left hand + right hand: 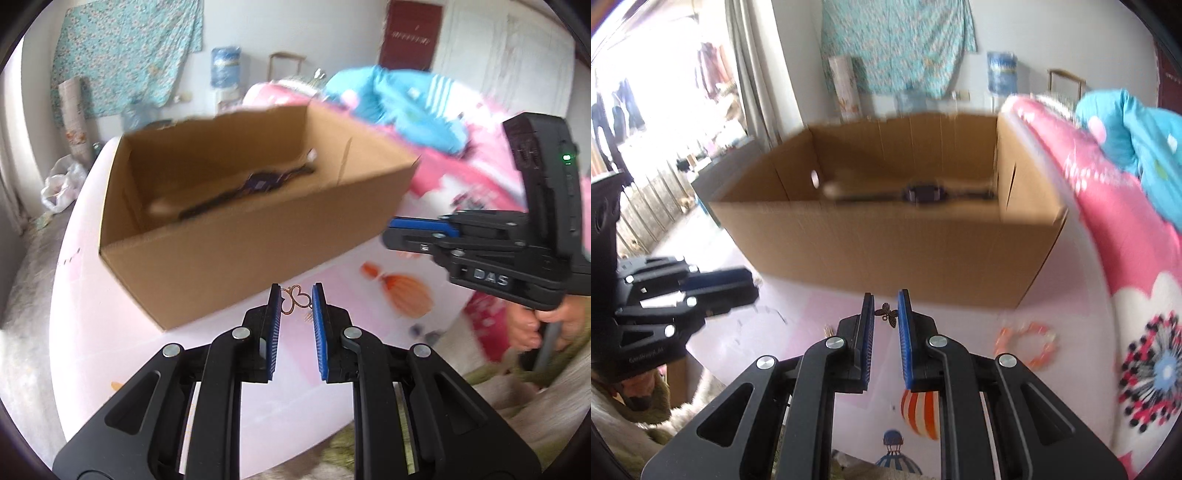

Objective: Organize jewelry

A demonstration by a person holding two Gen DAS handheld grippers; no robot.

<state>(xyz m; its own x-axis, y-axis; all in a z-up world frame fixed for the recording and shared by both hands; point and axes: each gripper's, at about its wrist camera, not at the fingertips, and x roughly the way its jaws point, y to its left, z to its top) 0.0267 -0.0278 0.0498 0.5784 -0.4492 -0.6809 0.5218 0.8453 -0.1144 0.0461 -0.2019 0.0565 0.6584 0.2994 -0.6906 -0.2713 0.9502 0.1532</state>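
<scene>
An open cardboard box stands on the pink sheet; a dark watch lies inside, and also shows in the right wrist view. My left gripper is shut on a gold butterfly pendant, holding it just in front of the box's near wall. My right gripper is shut on a dark butterfly charm, held near the box. An orange beaded bracelet lies on the sheet to the right of my right gripper.
A pink and white folded quilt with a blue garment on top lies right of the box. The pink sheet has printed balloon pictures. The other gripper shows in each view, on the right and on the left.
</scene>
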